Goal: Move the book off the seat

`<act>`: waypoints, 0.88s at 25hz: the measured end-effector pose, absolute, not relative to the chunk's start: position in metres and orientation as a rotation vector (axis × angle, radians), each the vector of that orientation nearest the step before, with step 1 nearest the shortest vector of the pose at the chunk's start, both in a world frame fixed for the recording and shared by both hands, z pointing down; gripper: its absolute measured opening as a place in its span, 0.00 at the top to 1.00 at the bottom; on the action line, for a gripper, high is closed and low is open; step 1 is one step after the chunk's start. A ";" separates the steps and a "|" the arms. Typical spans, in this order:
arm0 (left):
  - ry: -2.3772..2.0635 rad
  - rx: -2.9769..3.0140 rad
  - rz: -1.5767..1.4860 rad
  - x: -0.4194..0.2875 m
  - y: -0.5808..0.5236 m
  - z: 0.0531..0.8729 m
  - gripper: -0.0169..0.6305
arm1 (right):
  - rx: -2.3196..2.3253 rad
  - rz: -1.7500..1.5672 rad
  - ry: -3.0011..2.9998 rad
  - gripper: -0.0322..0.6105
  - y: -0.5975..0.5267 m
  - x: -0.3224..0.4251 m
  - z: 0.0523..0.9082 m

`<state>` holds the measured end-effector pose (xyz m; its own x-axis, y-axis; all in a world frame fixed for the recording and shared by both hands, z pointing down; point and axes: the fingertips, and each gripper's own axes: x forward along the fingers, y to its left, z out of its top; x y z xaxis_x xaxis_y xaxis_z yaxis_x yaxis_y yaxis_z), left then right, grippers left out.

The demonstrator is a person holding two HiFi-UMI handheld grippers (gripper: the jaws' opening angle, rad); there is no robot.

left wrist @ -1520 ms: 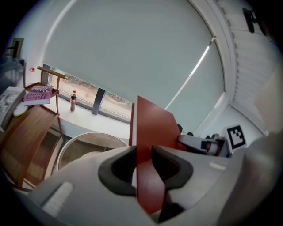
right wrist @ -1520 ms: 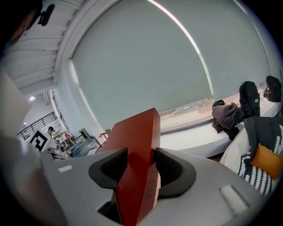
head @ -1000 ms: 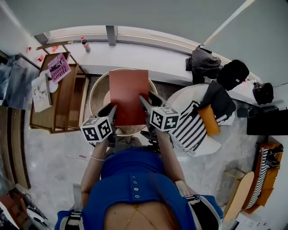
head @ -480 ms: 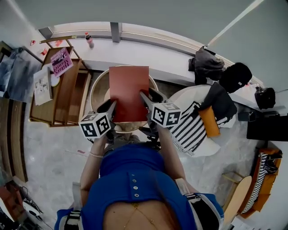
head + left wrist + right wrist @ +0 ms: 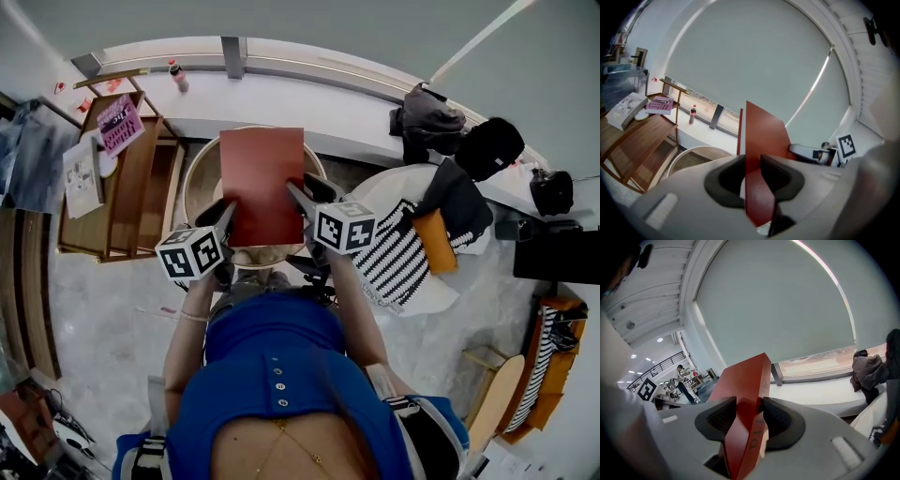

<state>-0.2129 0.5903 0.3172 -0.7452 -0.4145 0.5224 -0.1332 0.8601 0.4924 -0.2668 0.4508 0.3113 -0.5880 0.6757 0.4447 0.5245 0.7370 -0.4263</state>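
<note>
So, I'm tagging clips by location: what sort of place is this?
Probably a lounge or reading corner indoors: a round seat beside a long window ledge under a drawn blind, and a wooden rack holding magazines.

Dark lettering on red book (image 5: 743,380) spine, unreadable, nothing else legible

Ahead of me runs a long white window ledge (image 5: 361,122). On its left end stands a small bottle with a red label (image 5: 174,75). Just below that end sits a brown wooden slatted rack (image 5: 131,202), which carries a pink magazine (image 5: 119,124) and a white printed booklet (image 5: 81,178). At the ledge's right end lie a dark grey crumpled bag (image 5: 429,120) and a black rounded bag (image 5: 487,148). Just in front of that end I see a black-and-white striped cloth (image 5: 398,258), with an orange cushion (image 5: 437,246) touching it.
</note>
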 end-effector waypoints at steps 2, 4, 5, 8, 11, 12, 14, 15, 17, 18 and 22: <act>-2.377 0.400 -0.571 -0.214 0.589 0.320 0.82 | -0.904 0.329 -2.336 0.66 0.450 -0.268 0.313; -2.372 0.403 -0.570 -0.214 0.588 0.321 0.82 | -0.904 0.326 -2.331 0.67 0.449 -0.268 0.315; -2.370 0.402 -0.569 -0.214 0.588 0.322 0.82 | -0.905 0.325 -2.328 0.67 0.449 -0.268 0.316; -2.364 0.397 -0.567 -0.216 0.590 0.324 0.82 | -0.905 0.326 -2.319 0.67 0.451 -0.269 0.318; -2.358 0.395 -0.570 -0.218 0.590 0.325 0.82 | -0.904 0.324 -2.313 0.67 0.451 -0.271 0.319; -2.356 0.395 -0.571 -0.218 0.590 0.326 0.82 | -0.904 0.324 -2.311 0.67 0.450 -0.271 0.320; -2.351 0.393 -0.573 -0.220 0.590 0.328 0.82 | -0.904 0.322 -2.308 0.67 0.451 -0.273 0.322; -2.349 0.391 -0.573 -0.221 0.591 0.330 0.82 | -0.904 0.322 -2.306 0.67 0.451 -0.275 0.323; -2.342 0.388 -0.572 -0.224 0.592 0.333 0.82 | -0.903 0.321 -2.300 0.67 0.452 -0.278 0.326; -2.338 0.387 -0.571 -0.225 0.592 0.335 0.82 | -0.902 0.319 -2.295 0.67 0.453 -0.279 0.327; -2.317 0.380 -0.568 -0.228 0.593 0.343 0.82 | -0.899 0.311 -2.268 0.67 0.455 -0.282 0.337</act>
